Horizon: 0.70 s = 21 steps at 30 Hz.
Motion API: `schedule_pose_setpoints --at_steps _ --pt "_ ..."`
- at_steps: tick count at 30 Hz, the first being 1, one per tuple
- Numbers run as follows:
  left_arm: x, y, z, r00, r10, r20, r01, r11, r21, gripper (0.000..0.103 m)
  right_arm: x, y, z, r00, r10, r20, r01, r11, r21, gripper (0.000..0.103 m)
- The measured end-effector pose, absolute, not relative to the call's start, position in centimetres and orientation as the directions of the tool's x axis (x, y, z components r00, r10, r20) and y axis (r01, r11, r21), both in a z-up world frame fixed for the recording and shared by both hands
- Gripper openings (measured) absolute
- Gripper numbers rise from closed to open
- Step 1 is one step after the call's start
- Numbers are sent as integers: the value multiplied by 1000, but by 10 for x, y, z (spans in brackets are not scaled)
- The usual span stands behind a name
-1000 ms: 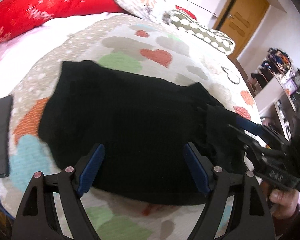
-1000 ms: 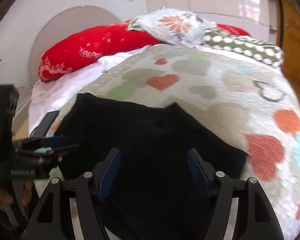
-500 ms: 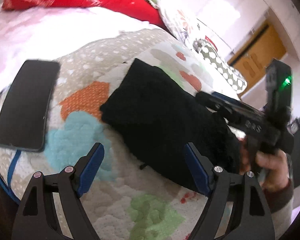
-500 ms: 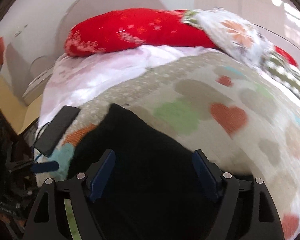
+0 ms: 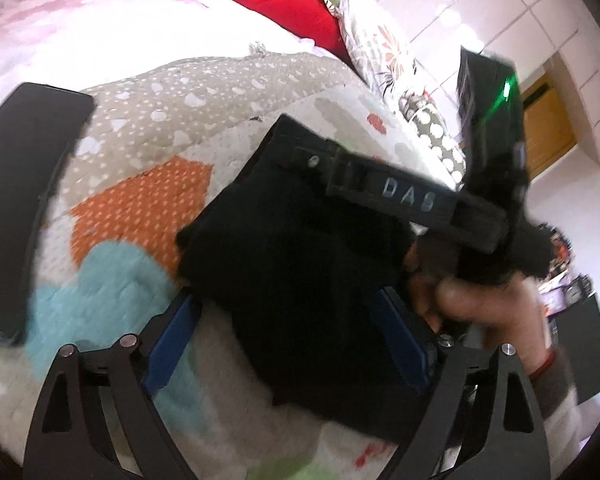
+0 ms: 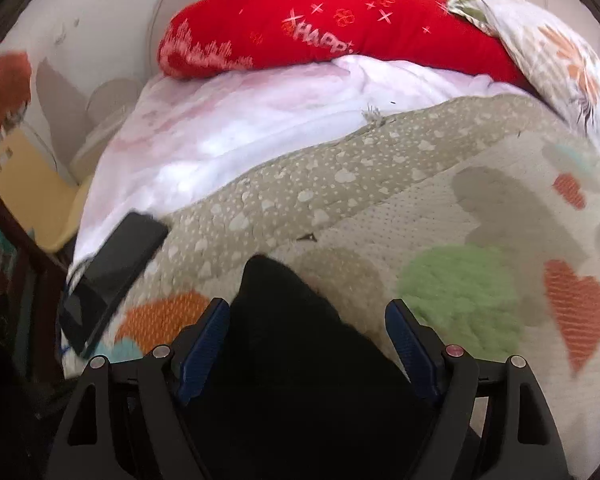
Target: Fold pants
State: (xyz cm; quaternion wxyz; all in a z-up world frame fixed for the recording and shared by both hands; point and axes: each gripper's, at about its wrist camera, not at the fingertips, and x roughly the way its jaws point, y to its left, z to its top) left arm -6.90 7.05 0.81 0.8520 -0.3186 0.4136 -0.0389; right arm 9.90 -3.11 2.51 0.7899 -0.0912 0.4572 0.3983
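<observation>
Both grippers have swung toward the phone side of the bed within the last second, and the pants (image 5: 300,264), spread wide a moment back, now lie as a narrower black bundle on the heart-print quilt (image 5: 140,208), so a fold looks largely made. Left gripper (image 5: 292,332) and right gripper (image 6: 308,336) stand spread, holding nothing, the bundle between their fingers. Motion blur and the right tool at 2 o'clock hide the bundle's far edge; the phone (image 5: 24,200) sits at 9 o'clock.
</observation>
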Motion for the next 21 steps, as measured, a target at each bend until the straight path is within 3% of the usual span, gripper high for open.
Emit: schedule_pose_setpoints --at_steps 2,6,7,14,17,21 --pt "-65 73 10 663 -338 -668 -191 787 -587 83 101 -33 17 218 575 -789 -694 660 289 54" --pt "-73 67 30 673 -309 -672 -150 832 -534 33 95 -49 33 219 629 -746 -690 640 337 38" --pt "-78 64 39 682 -309 -663 -128 842 -523 28 94 -59 45 222 659 -719 -686 629 365 35" --pt "-115 -5 120 761 -376 -528 160 898 -409 25 66 -164 134 355 801 -482 -669 577 468 25" --pt "-118 -54 125 728 -455 -513 299 884 -359 25 46 -221 150 444 775 -450 -639 626 447 24" --pt "-113 -129 98 581 -580 -572 461 813 -356 25 13 -305 136 561 681 -471 -502 732 461 19"
